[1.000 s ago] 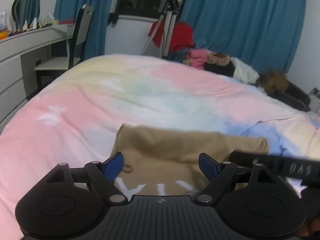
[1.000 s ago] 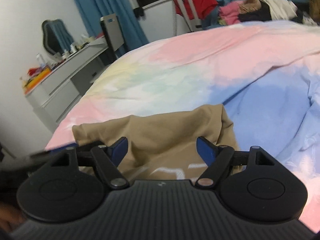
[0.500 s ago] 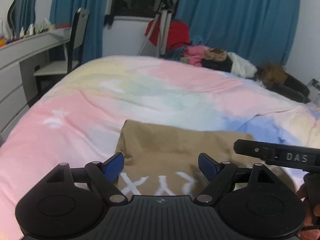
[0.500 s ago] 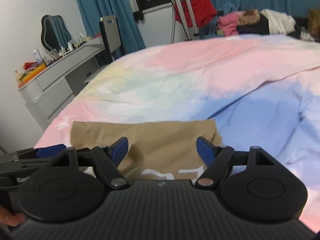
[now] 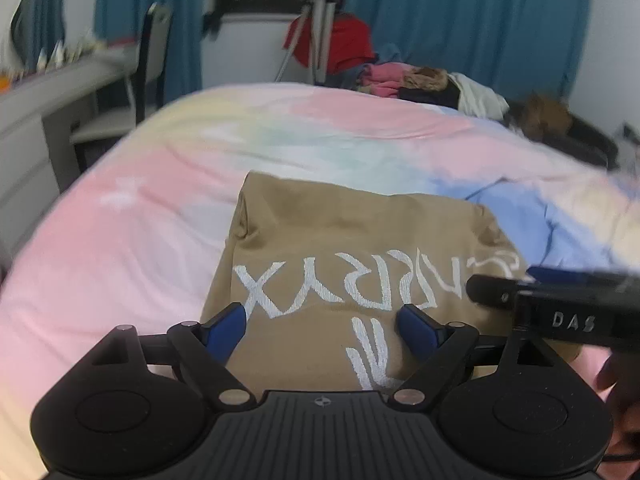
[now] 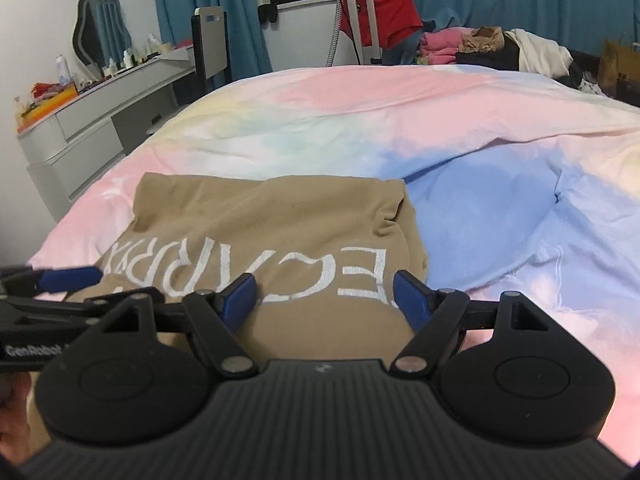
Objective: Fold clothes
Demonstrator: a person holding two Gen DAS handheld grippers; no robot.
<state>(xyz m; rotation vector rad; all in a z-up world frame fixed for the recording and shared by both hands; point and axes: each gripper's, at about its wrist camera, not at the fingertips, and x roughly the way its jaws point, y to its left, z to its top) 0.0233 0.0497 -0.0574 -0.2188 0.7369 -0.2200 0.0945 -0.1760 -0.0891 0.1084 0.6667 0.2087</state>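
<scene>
While soft tan garment [image 5: 352, 240] lies folded | both fingers spread

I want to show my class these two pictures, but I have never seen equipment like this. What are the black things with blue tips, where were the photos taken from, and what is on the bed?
No robot here: a person holds a hand-operated claw in each hand. Each picture comes from a camera on one claw, looking forward along its fingers. The left claw and the right claw are both open and hold nothing. Each also shows at the edge of the other's picture. On the pastel duvet lies a folded tan garment with white lettering. Behind the bed are unsorted clothes, a tripod and blue curtains.
</scene>
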